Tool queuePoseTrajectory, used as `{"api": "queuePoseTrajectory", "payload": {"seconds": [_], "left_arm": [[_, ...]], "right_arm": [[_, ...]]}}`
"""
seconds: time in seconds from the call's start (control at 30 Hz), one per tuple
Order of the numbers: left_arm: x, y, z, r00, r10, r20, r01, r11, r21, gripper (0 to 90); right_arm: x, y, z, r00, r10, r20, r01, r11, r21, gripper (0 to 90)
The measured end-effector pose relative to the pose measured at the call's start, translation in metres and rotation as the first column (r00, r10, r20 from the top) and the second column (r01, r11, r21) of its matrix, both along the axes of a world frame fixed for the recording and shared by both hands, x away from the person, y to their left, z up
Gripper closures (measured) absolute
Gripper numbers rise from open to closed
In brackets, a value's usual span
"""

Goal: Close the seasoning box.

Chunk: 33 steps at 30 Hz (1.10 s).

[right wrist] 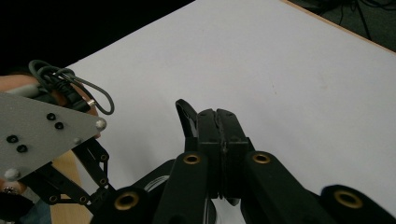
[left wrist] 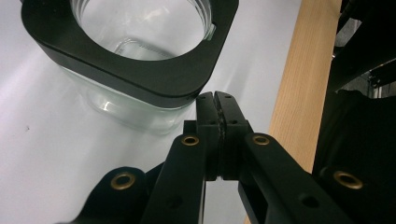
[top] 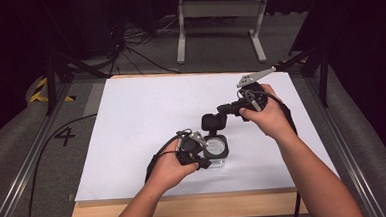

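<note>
A clear glass jar (top: pixel 216 148) with a black square collar (left wrist: pixel 140 79) stands open near the front middle of the white board (top: pixel 146 116). Its black lid (top: pixel 213 122) stands upright just behind the mouth. My right gripper (top: pixel 222 109) reaches in from the right to the lid's top. In the right gripper view its jaws are shut (right wrist: pixel 217 112), and the lid's curved edge (right wrist: pixel 183 114) lies against their left side, not between them. My left gripper (top: pixel 204 162) is shut at the jar's front left, tips (left wrist: pixel 215 95) just under a collar corner.
The board lies on a wooden table whose front edge (left wrist: pixel 299 93) is close to the jar. Metal rails (top: pixel 29 167) run along both sides. A white stand (top: pixel 221 9) is on the floor behind. The left gripper's grey plate (right wrist: pixel 42 130) and cable are near the right gripper.
</note>
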<state>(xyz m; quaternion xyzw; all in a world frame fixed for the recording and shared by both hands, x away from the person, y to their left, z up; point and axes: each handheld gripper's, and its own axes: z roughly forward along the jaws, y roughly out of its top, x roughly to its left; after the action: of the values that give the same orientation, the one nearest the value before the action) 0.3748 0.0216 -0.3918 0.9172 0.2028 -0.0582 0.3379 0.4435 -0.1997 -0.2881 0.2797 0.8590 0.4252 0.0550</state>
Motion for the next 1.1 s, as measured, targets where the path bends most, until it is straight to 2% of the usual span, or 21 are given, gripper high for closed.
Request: {"api": "queuePoseTrajectory", "payload": {"seconds": [0.03, 0.13, 0.23, 0.37, 0.43, 0.47, 0.6, 0.73, 1.1], "left_arm": [[0.000, 0.000, 0.000, 1.0000, -0.004, 0.005, 0.004, 1.0000, 0.003, 89.6], [0.000, -0.001, -0.001, 1.0000, 0.002, 0.001, -0.002, 1.0000, 0.002, 89.6], [0.001, -0.001, -0.001, 1.0000, 0.000, 0.003, 0.000, 1.0000, 0.010, 89.6], [0.000, -0.001, -0.001, 1.0000, 0.000, 0.001, 0.000, 0.9999, 0.013, 89.6], [0.000, -0.001, -0.001, 1.0000, -0.002, 0.004, 0.001, 0.9999, 0.012, 89.6], [0.000, -0.001, -0.001, 1.0000, -0.001, 0.004, 0.001, 0.9999, 0.011, 89.6], [0.000, -0.001, -0.001, 1.0000, -0.001, 0.002, 0.001, 1.0000, 0.006, 89.6], [0.000, -0.001, -0.001, 1.0000, -0.001, 0.001, 0.001, 0.9999, 0.010, 89.6], [0.000, -0.001, 0.000, 0.9999, 0.000, 0.015, 0.000, 1.0000, 0.008, 89.6]], "right_arm": [[0.000, 0.000, 0.000, 1.0000, -0.003, 0.005, 0.003, 1.000, -0.003, 90.0], [0.001, 0.000, -0.001, 0.9997, 0.003, -0.023, -0.003, 1.000, 0.010, 90.0], [0.000, 0.003, -0.005, 0.9992, 0.020, -0.035, -0.021, 0.999, -0.028, 90.0], [-0.001, 0.001, 0.000, 1.0000, 0.001, 0.007, -0.001, 1.000, 0.022, 90.0], [0.001, 0.000, 0.003, 0.9997, -0.016, 0.017, 0.016, 1.000, 0.025, 90.0], [0.003, -0.001, 0.003, 0.9996, -0.023, 0.015, 0.023, 0.999, 0.029, 90.0], [0.008, 0.001, -0.001, 0.9993, -0.032, -0.021, 0.031, 0.999, -0.008, 90.0], [0.008, 0.001, -0.001, 0.9994, -0.025, -0.026, 0.025, 1.000, -0.002, 90.0], [-0.009, 0.002, -0.005, 0.9964, 0.037, -0.076, -0.039, 0.999, -0.024, 90.0]]}}
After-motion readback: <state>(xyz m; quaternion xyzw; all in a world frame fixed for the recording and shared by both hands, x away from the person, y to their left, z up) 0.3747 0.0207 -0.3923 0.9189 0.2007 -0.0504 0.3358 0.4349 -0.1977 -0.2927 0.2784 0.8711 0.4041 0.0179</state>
